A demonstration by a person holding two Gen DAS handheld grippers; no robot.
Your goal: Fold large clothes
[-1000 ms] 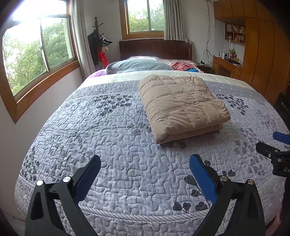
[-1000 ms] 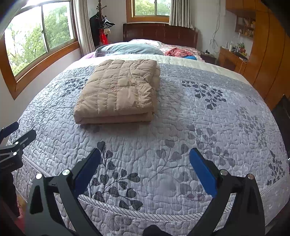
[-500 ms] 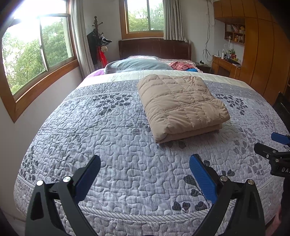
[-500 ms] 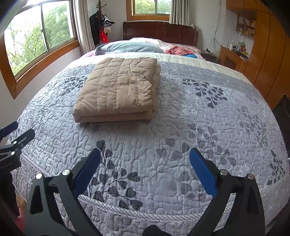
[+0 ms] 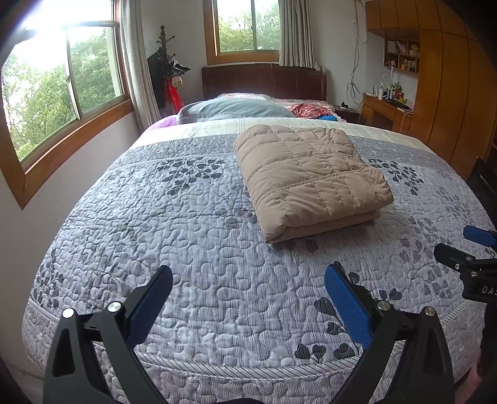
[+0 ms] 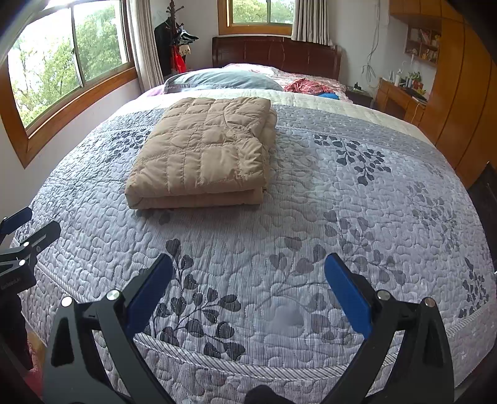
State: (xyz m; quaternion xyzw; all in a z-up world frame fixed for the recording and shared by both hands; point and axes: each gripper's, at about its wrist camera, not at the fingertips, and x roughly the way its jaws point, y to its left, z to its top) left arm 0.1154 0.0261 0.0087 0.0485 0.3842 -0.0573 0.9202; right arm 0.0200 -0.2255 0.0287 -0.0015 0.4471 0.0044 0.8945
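Left gripper (image 5: 248,298) spread wide and empty over the near edge of the bed (image 5: 186,248); right gripper (image 6: 248,279) likewise agape, holding nothing. Folded tan jacket (image 5: 307,177) lies farther up the quilt, apart from both.

Soft daylight enters through the side window (image 5: 62,90) and the far window (image 5: 245,25), leaving the room evenly bright. The side window's upper panes blow out to white glare in the left wrist view. The folded jacket (image 6: 205,155) casts only a faint shadow on the bedspread (image 6: 341,217). Fisheye distortion bows the window frames and bed edges, with dark vignetting in the corners. Focus is sharp in both views.
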